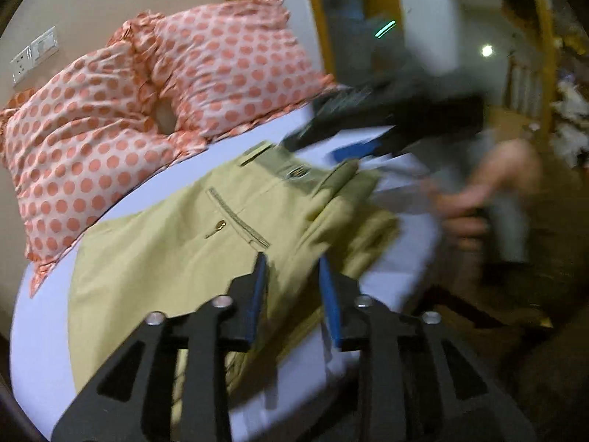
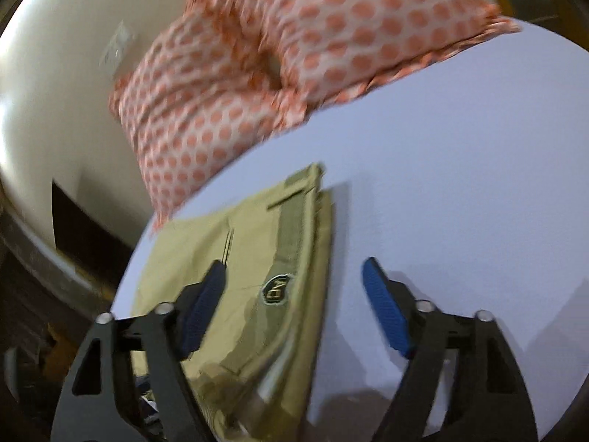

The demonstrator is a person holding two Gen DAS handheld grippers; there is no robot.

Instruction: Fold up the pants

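Pants (image 1: 176, 258), khaki and partly folded, lie on a bed directly beneath both tools. The left hand-held gripper (image 1: 292, 269) hovers over them with its blue pads (image 1: 257, 294) a narrow gap apart; whether cloth is pinched between them cannot be told from this angle. The right hand-held gripper (image 2: 294, 276) is spread wide, one pad above the fabric, the other above bare sheet, with the waistband's oval label (image 2: 277, 289) between them, gripping nothing. In the left wrist view that right tool appears ahead and to the right as a dark smear, held by a hand (image 1: 478, 199) too blurred for detail.

Past the left gripper's tips run a welt pocket with a small button (image 1: 221, 225), then the waistband and belt loops. Under the pants spreads a pale lavender bedsheet (image 2: 460, 184). Beyond the waistband, farther from both tools, sit two pillows (image 1: 147, 110) in white covers with orange dots, against a cream wall bearing a switch plate (image 1: 35, 53).

Ahead-right of the left gripper, a doorway with yellow framing and a lit spot is smeared by motion. The pants' legs are cut off by the gripper bodies.
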